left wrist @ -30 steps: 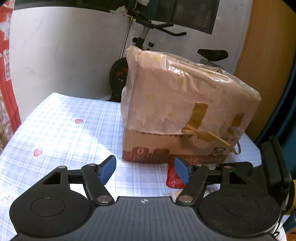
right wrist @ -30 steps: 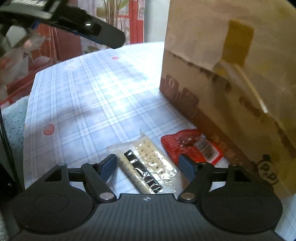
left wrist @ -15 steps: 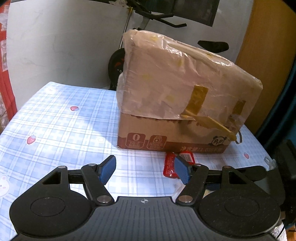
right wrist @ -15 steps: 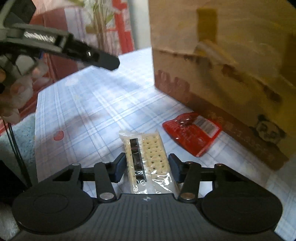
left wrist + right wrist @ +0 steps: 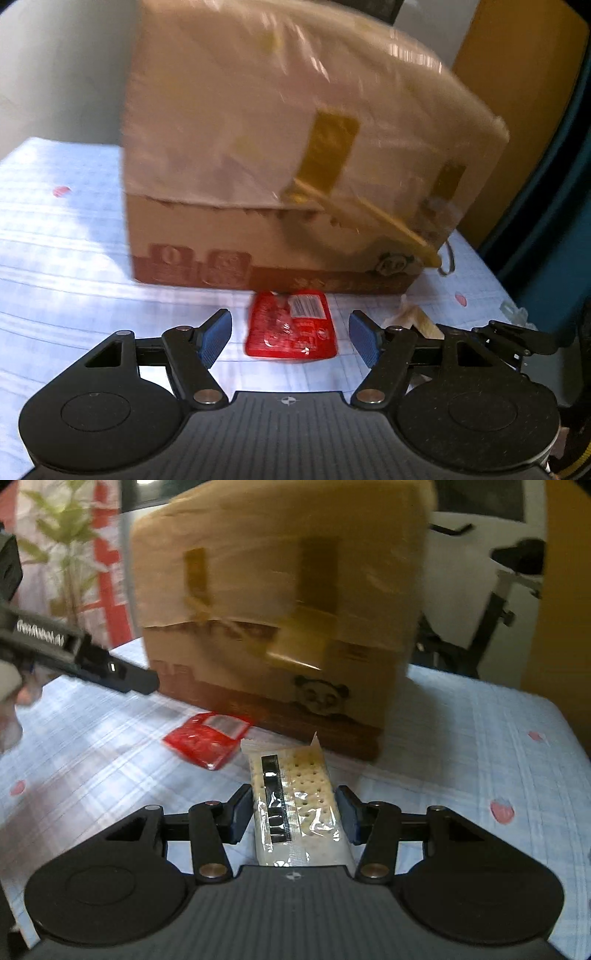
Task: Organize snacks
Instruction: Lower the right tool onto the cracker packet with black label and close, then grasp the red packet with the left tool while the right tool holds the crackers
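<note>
- The clear plastic packet of pale square crackers (image 5: 295, 805) is squeezed between the two blue pads of the right tool (image 5: 293, 814). Its far end sticks out toward the big brown cardboard box wrapped in shiny plastic (image 5: 280, 602). It looks like the packet is held by its long sides so it will not slip.
- The flat red shiny snack packet (image 5: 291, 326) lies on the bench just in front of the box, close to its bottom edge.
- The left tool (image 5: 290, 338) has its pads wide apart, one on each side of the red packet, not touching it. I think it is lined up to grab that packet next.
- The box has yellow tape strips (image 5: 330, 147) and a little panda picture (image 5: 321, 698) low on its side. Maybe the snacks belong in it, but it looks closed.
- The bench wears a light blue checked cloth with small pink hearts (image 5: 480, 746).
- Behind the box there is a white wall, a black exercise bike (image 5: 495, 602) and a green plant (image 5: 70, 550).
</note>
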